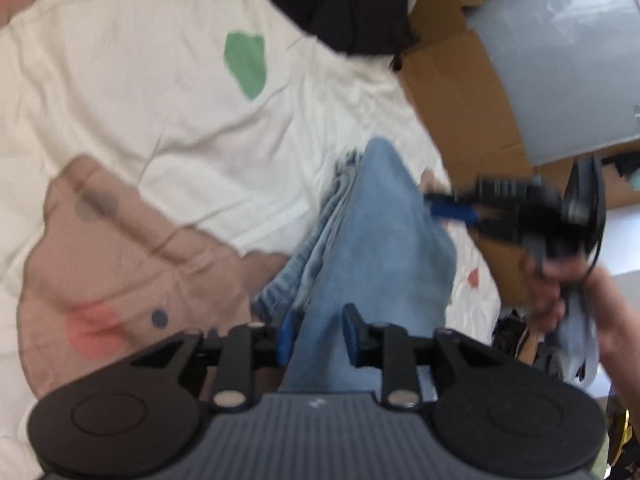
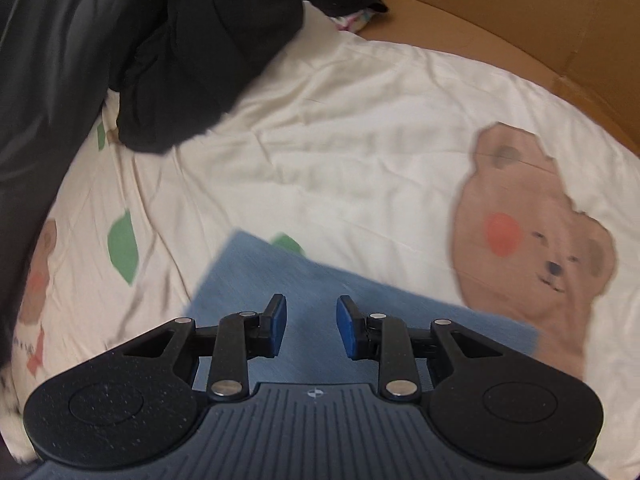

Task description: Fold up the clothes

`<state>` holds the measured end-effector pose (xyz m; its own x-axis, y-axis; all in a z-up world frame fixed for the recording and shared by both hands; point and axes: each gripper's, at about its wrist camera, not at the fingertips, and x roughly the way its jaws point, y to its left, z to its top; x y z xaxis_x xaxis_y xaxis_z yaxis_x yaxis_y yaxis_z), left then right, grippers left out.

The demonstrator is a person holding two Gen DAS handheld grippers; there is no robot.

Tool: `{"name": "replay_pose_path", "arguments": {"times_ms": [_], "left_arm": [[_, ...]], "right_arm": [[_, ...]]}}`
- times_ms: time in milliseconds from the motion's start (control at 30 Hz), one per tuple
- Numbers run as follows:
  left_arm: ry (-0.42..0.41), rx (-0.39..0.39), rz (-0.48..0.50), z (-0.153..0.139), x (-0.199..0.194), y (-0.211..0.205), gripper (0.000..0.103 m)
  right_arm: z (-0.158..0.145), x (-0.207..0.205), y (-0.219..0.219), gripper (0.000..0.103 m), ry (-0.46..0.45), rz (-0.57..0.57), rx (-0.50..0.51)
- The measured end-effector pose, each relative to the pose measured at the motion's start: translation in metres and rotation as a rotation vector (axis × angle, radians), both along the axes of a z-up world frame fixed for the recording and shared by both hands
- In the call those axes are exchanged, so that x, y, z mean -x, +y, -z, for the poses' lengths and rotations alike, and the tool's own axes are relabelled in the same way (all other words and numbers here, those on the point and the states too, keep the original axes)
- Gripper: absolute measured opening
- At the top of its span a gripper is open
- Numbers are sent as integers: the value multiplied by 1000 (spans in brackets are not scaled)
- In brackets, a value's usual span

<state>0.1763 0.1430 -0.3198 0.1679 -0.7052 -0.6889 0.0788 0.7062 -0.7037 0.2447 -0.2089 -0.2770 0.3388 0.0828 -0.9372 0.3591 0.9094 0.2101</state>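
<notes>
Blue denim garment [image 1: 372, 248]: clamped between the left claw [image 1: 320, 334] pads. Right claw [image 2: 311, 326]: held parted above it. Cardboard box [image 2: 520, 20]: seen beyond; contents not discernible.

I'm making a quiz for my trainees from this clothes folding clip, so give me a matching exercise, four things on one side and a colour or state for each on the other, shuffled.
Column one:
1. light blue denim garment
2. leaf print on the bedsheet
3. pile of clothes
4. bear's cheek

Column two:
A. black, heaped at the far side of the bedsheet
B. green
C. red
D. lying between the left gripper's fingers

Pairs: 1-D, 2-B, 3-A, 4-C
</notes>
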Motion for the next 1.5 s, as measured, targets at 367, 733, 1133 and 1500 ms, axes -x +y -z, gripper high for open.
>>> {"name": "replay_pose_path", "arguments": {"times_ms": [367, 733, 1133, 1500], "left_arm": [[-122, -136, 109, -25, -16, -41, 31], [-203, -275, 204, -15, -38, -79, 47], [-279, -281, 301, -7, -71, -135, 40], [-310, -259, 287, 7, -77, -141, 40]], "right_arm": [[16, 77, -28, 34, -13, -6, 11], [42, 119, -40, 31, -173, 63, -3], [55, 149, -70, 26, -319, 186, -19], [46, 139, -69, 27, -373, 198, 3]]}}
